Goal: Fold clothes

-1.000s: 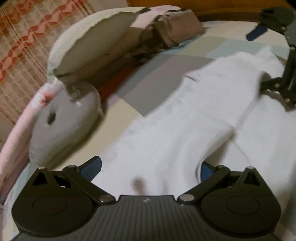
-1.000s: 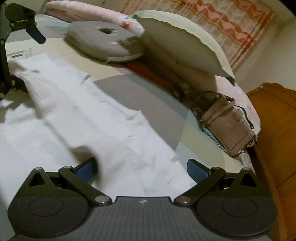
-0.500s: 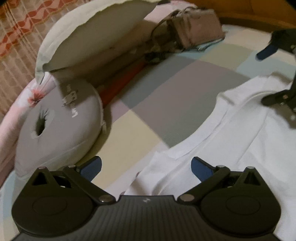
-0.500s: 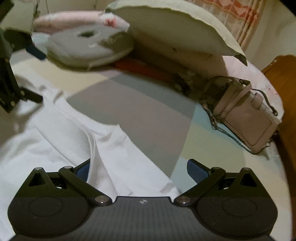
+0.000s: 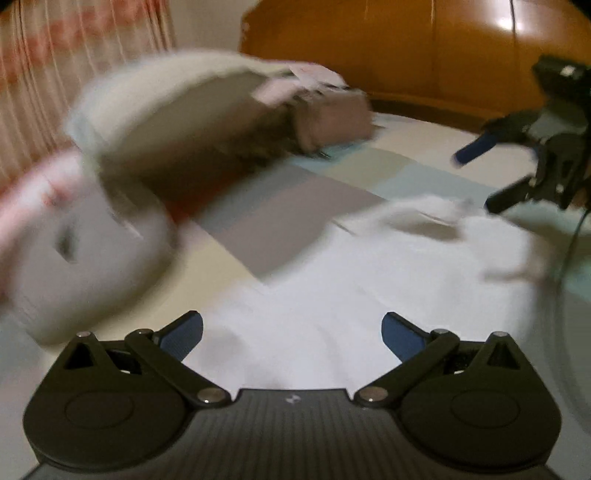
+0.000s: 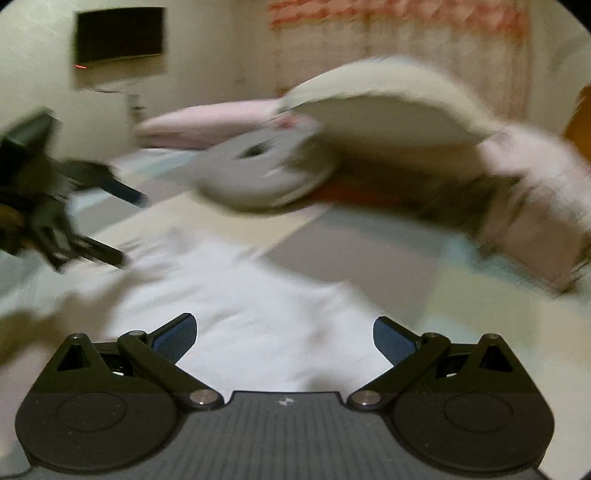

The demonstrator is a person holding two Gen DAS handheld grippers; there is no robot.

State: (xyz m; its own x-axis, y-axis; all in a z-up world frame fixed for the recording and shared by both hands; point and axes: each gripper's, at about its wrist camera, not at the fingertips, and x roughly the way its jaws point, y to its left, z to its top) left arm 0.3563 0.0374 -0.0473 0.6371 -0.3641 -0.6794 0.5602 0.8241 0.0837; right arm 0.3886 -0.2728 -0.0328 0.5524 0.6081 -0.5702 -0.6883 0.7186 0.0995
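A white garment [image 5: 369, 295] lies spread on the checked bed cover, blurred by motion in both views. My left gripper [image 5: 291, 334] hovers open above its near part, blue pads wide apart with only cloth seen below. My right gripper [image 6: 284, 334] is also open over the same white garment [image 6: 240, 306]. In the left wrist view the right gripper [image 5: 476, 181] shows at the far right, open, above the garment's far edge. The left gripper [image 6: 129, 227] appears at the left of the right wrist view, open too.
A grey ring cushion [image 5: 85, 254], a large cream pillow [image 5: 166, 107] and a pink-beige handbag [image 5: 332, 118] lie along the far side of the bed. A wooden headboard [image 5: 406, 48] stands behind. Striped curtains [image 6: 406, 44] and a dark screen [image 6: 118, 35] are on the walls.
Both grippers have lifted and pulled back over the garment, and both views are now motion-blurred. The fold of cloth that lay by the right gripper's left pad is no longer there.
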